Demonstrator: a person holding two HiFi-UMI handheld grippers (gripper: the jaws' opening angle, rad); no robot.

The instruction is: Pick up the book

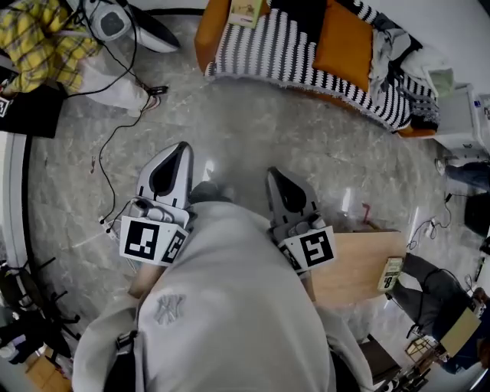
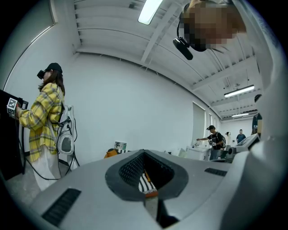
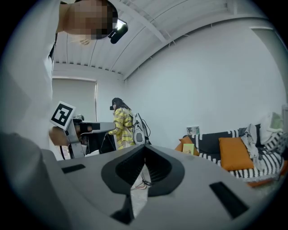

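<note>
The left gripper (image 1: 182, 145) had its jaws pressed together with nothing between them, only a thin slit showing in its own view, and it pointed level across the room. Beside it, the right gripper (image 1: 272, 172) was likewise closed and empty, its tips meeting in the right gripper view (image 3: 145, 146). Both were held close against the wearer's grey sweatshirt (image 1: 222, 306), each with its marker cube (image 1: 151, 239) at the rear. Below them lay the pale marbled floor (image 1: 230, 122), with a black cable (image 1: 115, 130) trailing across it on the left. Well ahead stood a sofa (image 1: 205, 34) with an orange frame, a black-and-white striped cover and an orange cushion (image 1: 344, 34). A green book (image 1: 246, 11) rested on the sofa's near end, far from either gripper. A second book (image 1: 390, 273) lay at the edge of a wooden table (image 1: 356, 264), to the right of the right gripper. A person in a yellow plaid shirt (image 1: 38, 38) stood off to the left.
</note>
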